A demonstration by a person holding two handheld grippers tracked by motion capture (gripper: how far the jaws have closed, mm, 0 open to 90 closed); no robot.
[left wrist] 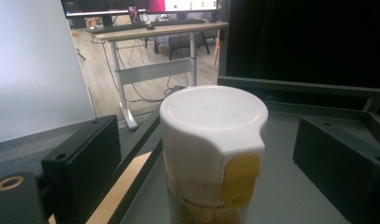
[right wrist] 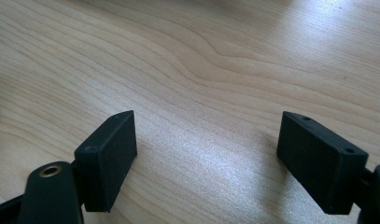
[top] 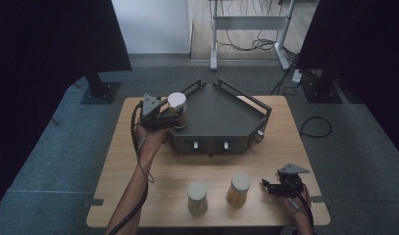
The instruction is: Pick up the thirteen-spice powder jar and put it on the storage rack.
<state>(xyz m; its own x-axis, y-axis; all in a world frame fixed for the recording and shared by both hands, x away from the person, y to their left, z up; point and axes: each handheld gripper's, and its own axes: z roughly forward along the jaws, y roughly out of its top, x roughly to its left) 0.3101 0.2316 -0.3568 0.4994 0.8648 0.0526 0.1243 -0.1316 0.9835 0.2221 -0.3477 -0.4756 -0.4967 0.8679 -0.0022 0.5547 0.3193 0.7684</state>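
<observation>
Left gripper (top: pixel 173 116) at the dark metal tray's (top: pixel 246 105) 9 o'clock rim, jaws either side of the white-capped jar (left wrist: pixel 211 149); true clamp can't be confirmed. Right gripper (top: pixel 271 186) low at the wooden table's (right wrist: pixel 215 60) 4 o'clock corner, jaws spread over bare woodgrain. Two capped jars (top: pixel 197 197) (top: pixel 238 189) stand at 6 o'clock, open tabletop around them.

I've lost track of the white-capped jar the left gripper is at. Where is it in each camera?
High view: white-capped jar sits at the dark tray's left corner, upper centre-left.
Left gripper view: jar stands centre frame, between the jaws.
Right gripper view: bare tabletop, no jar.
Shared landmark: the tray rail.
</observation>
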